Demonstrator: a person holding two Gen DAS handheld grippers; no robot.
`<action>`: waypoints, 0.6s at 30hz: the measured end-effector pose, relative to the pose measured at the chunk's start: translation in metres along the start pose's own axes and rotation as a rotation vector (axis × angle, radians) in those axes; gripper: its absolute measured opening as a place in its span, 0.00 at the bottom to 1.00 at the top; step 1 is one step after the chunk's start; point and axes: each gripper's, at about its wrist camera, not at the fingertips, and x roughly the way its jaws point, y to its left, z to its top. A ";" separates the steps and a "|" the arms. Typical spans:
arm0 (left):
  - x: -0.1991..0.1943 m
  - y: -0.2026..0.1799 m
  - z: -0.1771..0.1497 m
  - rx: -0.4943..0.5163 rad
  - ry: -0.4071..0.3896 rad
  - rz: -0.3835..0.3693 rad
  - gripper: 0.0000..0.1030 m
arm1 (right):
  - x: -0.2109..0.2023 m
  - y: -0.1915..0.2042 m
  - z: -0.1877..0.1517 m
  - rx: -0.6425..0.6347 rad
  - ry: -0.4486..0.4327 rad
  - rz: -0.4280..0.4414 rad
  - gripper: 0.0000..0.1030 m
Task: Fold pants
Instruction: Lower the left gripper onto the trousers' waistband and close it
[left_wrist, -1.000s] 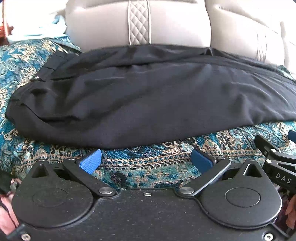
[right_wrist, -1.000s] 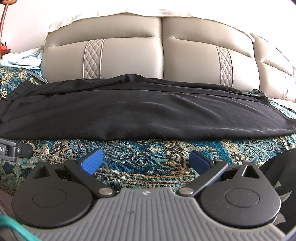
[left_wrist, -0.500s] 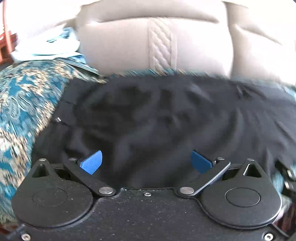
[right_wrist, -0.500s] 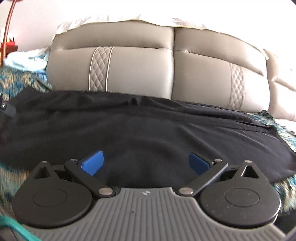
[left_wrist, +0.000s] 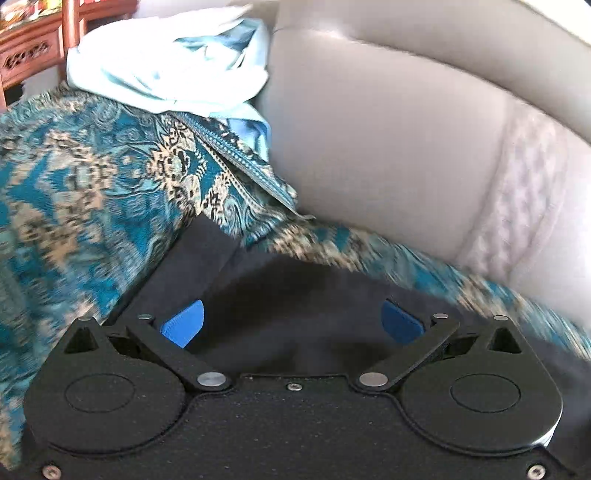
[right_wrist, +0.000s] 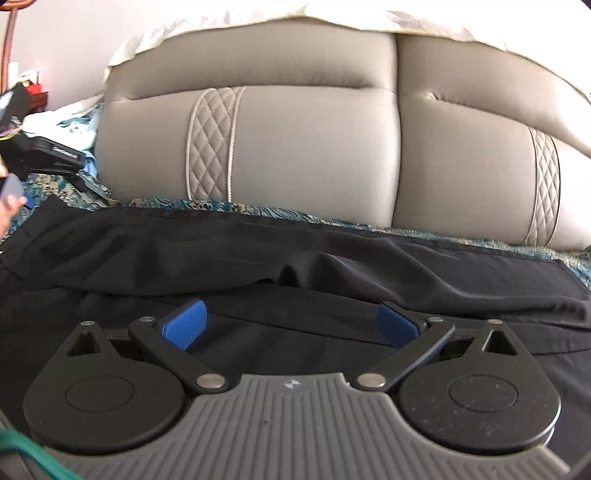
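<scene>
Black pants (right_wrist: 332, 258) lie lengthwise across a teal patterned bedspread (left_wrist: 74, 192), folded leg on leg, with a raised wrinkle near the middle. My right gripper (right_wrist: 291, 323) is open and hovers low over the middle of the pants. My left gripper (left_wrist: 291, 323) is open over the waistband corner of the pants (left_wrist: 258, 295) at the left end. The left gripper also shows at the far left of the right wrist view (right_wrist: 44, 158).
A grey padded headboard (right_wrist: 314, 147) runs along the far side of the bed. A light blue cloth (left_wrist: 177, 66) is heaped at the left by the headboard. Wooden furniture (left_wrist: 29, 48) stands beyond the bed's left end.
Both grippers moved forward over the pants, from the near bedspread edge to above the cloth. The left one swung left to the waistband corner. Both stayed open.
</scene>
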 end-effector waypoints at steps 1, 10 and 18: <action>0.018 0.000 0.006 -0.029 0.010 0.027 1.00 | 0.003 0.000 0.001 0.020 0.017 0.002 1.00; 0.111 0.007 0.021 -0.263 0.104 0.199 1.00 | 0.006 0.007 0.002 0.024 0.006 0.021 1.00; 0.124 -0.005 0.011 -0.303 0.115 0.289 0.73 | 0.006 0.017 0.003 -0.024 -0.027 0.015 1.00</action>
